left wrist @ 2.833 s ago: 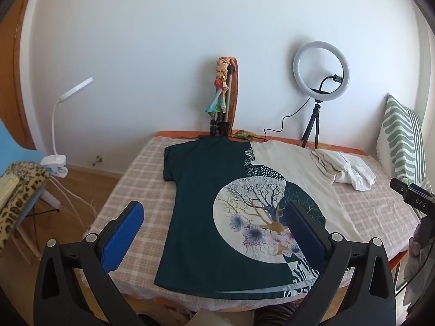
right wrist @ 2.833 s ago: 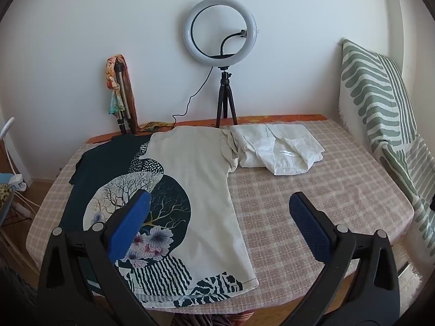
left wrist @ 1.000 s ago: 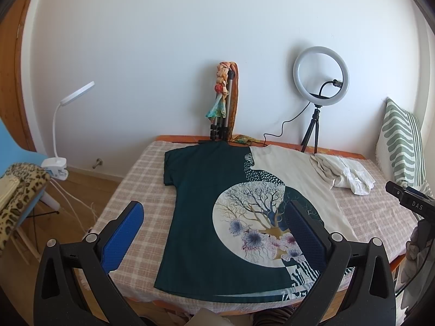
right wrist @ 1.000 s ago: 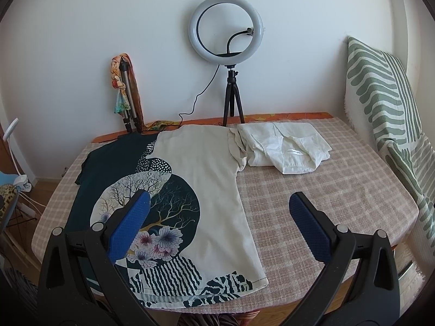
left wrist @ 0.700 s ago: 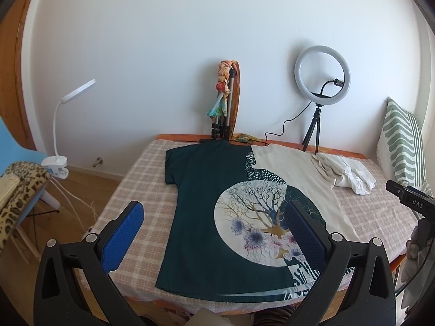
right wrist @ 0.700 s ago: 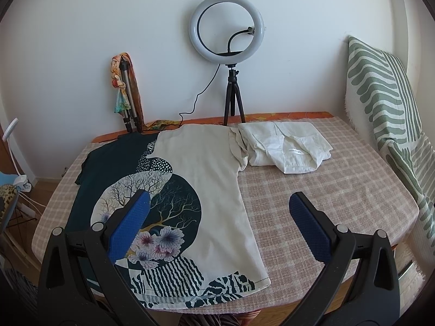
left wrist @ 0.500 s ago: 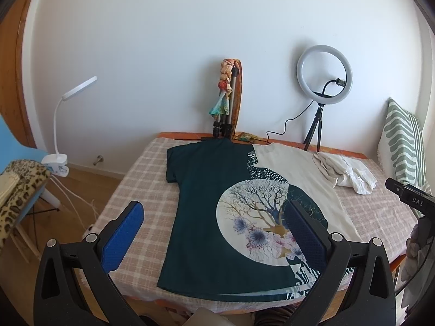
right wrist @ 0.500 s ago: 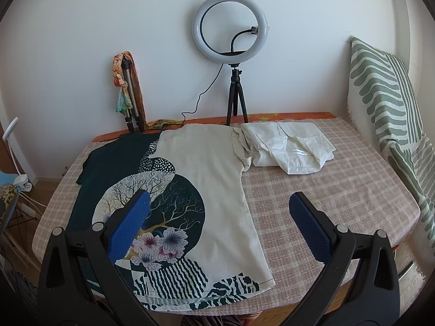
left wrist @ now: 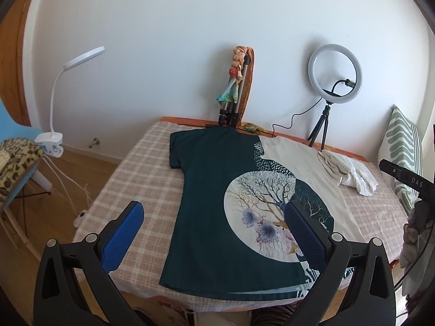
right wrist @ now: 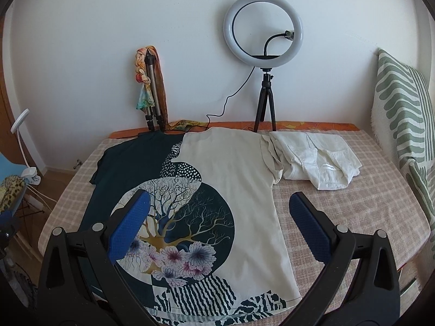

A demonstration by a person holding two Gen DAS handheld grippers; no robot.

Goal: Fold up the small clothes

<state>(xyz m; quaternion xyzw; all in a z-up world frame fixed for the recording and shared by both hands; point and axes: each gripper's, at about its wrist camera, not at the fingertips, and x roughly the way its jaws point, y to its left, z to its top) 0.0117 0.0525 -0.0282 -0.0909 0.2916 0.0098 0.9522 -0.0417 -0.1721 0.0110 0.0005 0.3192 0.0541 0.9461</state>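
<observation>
A T-shirt, half dark green and half cream with a tree-and-flowers print, lies flat on the checked table, hem toward me; it also shows in the right wrist view. A crumpled white garment lies by its right sleeve, and shows in the right wrist view too. My left gripper is open and empty, held above the shirt's lower left part. My right gripper is open and empty above the shirt's lower right part.
A ring light on a tripod and a folded tripod wrapped in a scarf stand at the table's far edge by the wall. A striped cushion is at the right. A clip lamp and a chair stand left of the table.
Both grippers have drifted slightly forward and to the left over the table. The shirt and the white garment have not moved. Both grippers stay open.
</observation>
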